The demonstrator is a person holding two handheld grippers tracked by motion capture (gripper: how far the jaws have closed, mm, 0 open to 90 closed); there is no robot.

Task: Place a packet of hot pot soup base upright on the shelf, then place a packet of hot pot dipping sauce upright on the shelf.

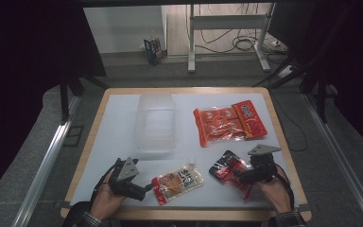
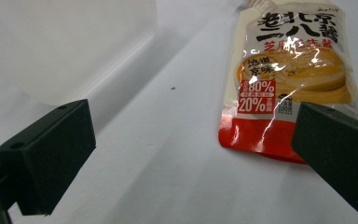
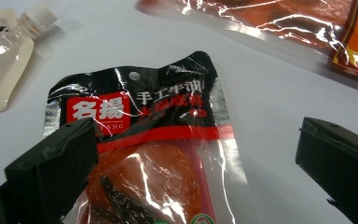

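High view first: both grippers sit at the near edge of the table, and neither has anything in hand. The left gripper points at the yellow pouch, jaws wide apart, and in the left gripper view the pouch lies flat just ahead with its red bottom edge beside the right-hand jaw, nothing between the pads. Over to the right gripper, also spread wide, hanging over the black packet; the right gripper view puts that packet between the two jaws, lying on the table, the left-hand jaw overlapping its edge, pads not pressing on it. Farther back a clear bin stands in the middle of the table, and an orange bag lies to its right, well apart from both hands. My read: this is the approach before a pick, likely with the bin as the place to drop things. Next move calls for the right gripper to drop lower, straddle the packet's edge and close; flat, slippery film like that could slide away, so a low, square bite matters.
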